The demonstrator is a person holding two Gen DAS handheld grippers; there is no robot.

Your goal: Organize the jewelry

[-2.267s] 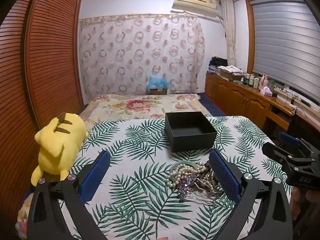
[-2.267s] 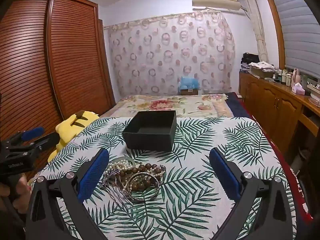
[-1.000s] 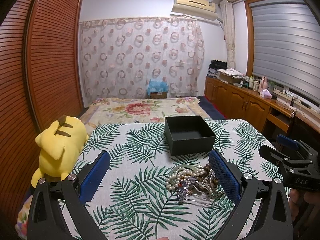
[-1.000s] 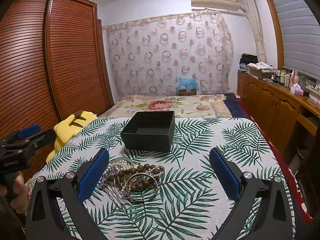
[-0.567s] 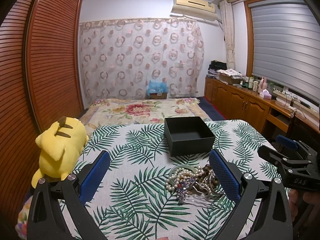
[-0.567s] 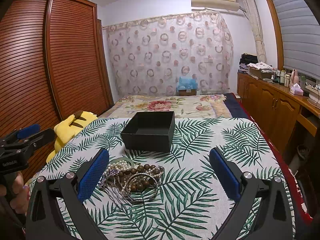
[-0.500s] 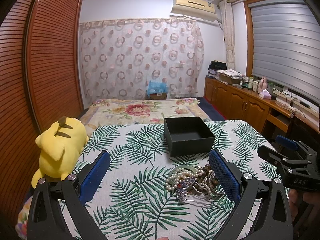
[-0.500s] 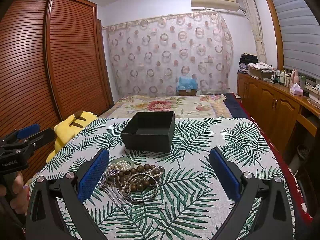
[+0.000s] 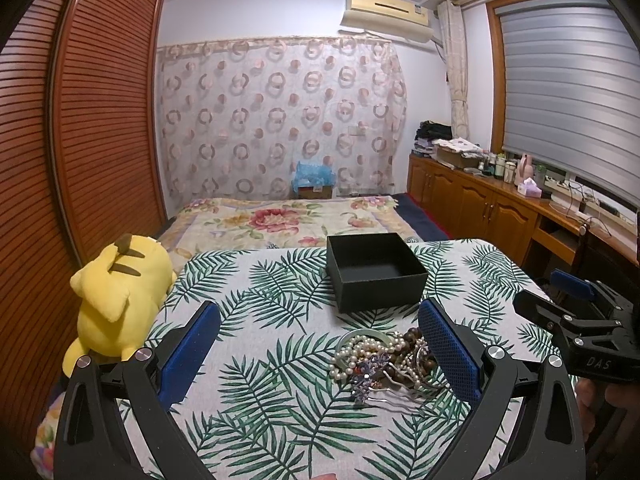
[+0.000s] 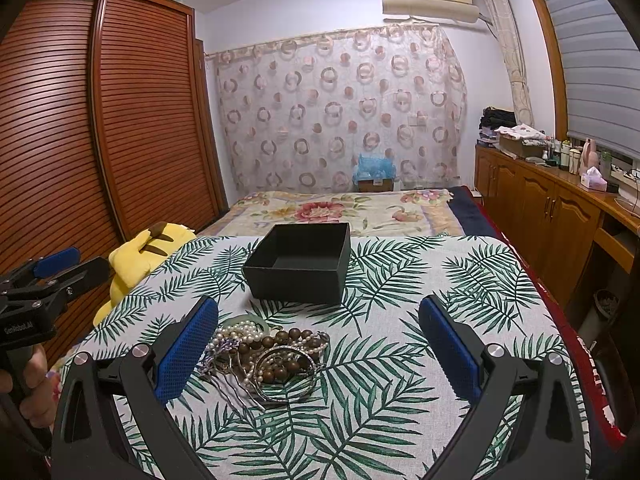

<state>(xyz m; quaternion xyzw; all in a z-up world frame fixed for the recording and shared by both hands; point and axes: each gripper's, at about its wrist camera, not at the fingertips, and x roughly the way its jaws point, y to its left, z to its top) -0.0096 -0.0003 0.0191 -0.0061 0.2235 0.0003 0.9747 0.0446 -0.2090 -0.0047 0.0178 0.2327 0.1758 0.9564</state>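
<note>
Hovering wide open and empty, both of them: left gripper (image 9: 320, 356) and right gripper (image 10: 318, 354), blue pads spread over the palm-leaf print tablecloth (image 10: 400, 420). Just ahead of the left gripper's right pad, and by the right gripper's left pad, sits the tangled heap of pearl strands, brown wooden beads and silver bangles (image 10: 266, 354). Beyond that, the open black square box (image 10: 300, 264), looks empty. Pretty much step one, nothing sorted yet. Next up, probably: dropping onto one piece and pinching it without dragging the rest along.
</note>
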